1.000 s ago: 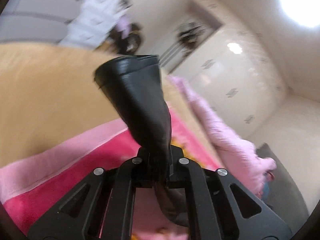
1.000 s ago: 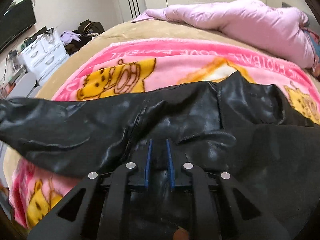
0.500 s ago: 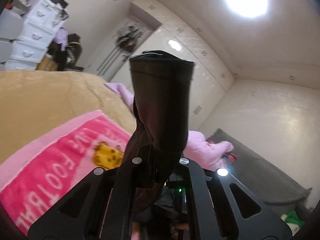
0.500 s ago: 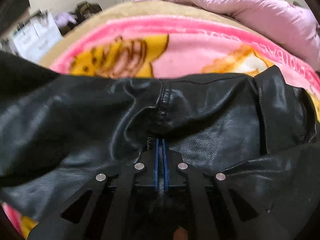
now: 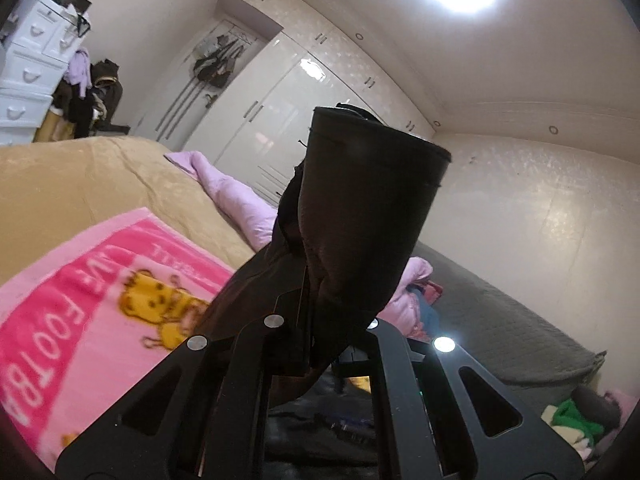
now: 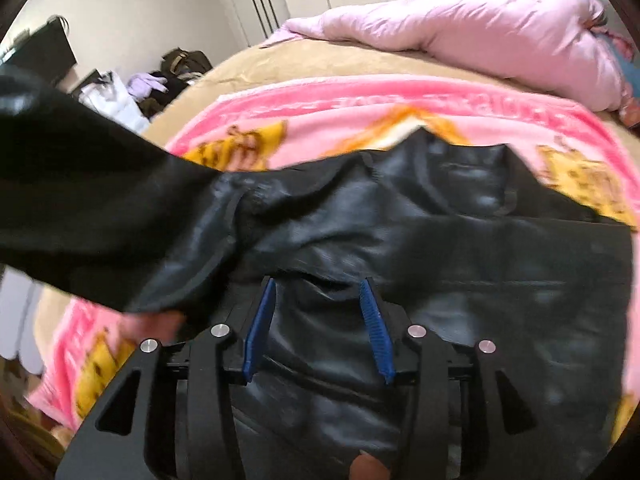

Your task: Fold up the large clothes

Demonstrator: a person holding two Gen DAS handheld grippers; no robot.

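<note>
A black leather jacket [image 6: 460, 240] lies spread on a pink cartoon blanket [image 6: 320, 120] on the bed. My left gripper [image 5: 320, 320] is shut on the jacket's sleeve [image 5: 360, 208], and the cuff stands up in front of the camera. The same sleeve [image 6: 88, 184] stretches across the left of the right wrist view. My right gripper [image 6: 318, 292] is open, its blue pads [image 6: 260, 320] apart just over the jacket's body, holding nothing.
A lilac duvet [image 6: 460, 24] lies bunched along the bed's far side. White wardrobes [image 5: 280, 92] line the wall. A white dresser [image 5: 28, 68] and piled clothes [image 5: 88, 92] stand at the left. A grey sofa [image 5: 520, 340] is at the right.
My right gripper has opened and let go of the jacket's seam. My left gripper has carried the sleeve further over the jacket, with the cuff tilting to the right.
</note>
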